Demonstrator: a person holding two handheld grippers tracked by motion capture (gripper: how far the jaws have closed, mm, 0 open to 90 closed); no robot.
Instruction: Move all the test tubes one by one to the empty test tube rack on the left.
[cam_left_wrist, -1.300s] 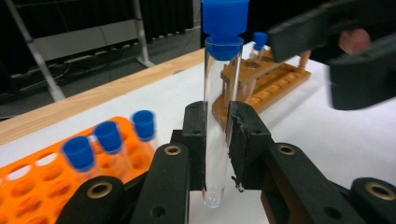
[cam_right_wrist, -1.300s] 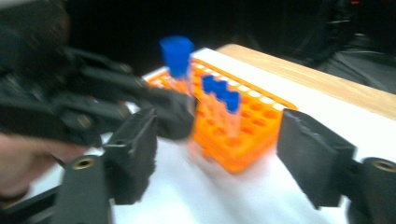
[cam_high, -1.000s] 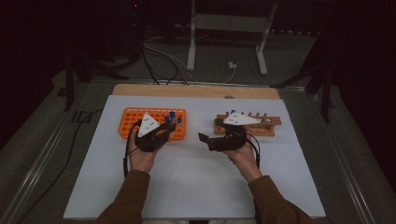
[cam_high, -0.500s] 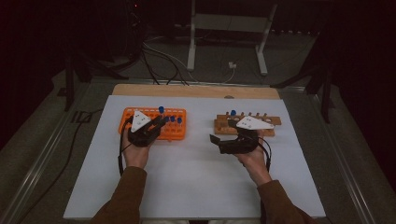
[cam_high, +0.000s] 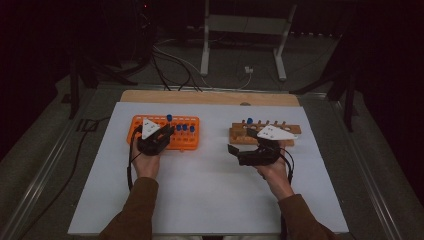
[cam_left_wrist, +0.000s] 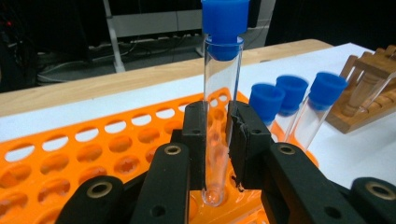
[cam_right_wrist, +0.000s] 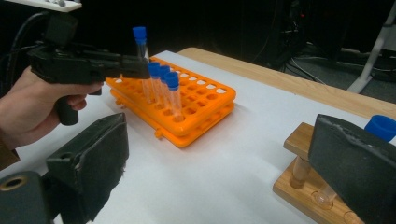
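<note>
1 blue-capped test tube (cam_left_wrist: 220, 93) clamped low and upright in left hand-held gripper (cam_left_wrist: 217, 140), its bottom just above the orange rack (cam_left_wrist: 70, 154), likely to seat it | right hand-held gripper (cam_right_wrist: 219, 158) released, empty, beside wooden rack (cam_high: 265, 135) on worktop (cam_high: 210, 185)

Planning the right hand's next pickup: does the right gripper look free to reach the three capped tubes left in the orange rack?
Probably yes: the right gripper is open, with bare white mat between it and the tubes.
</note>
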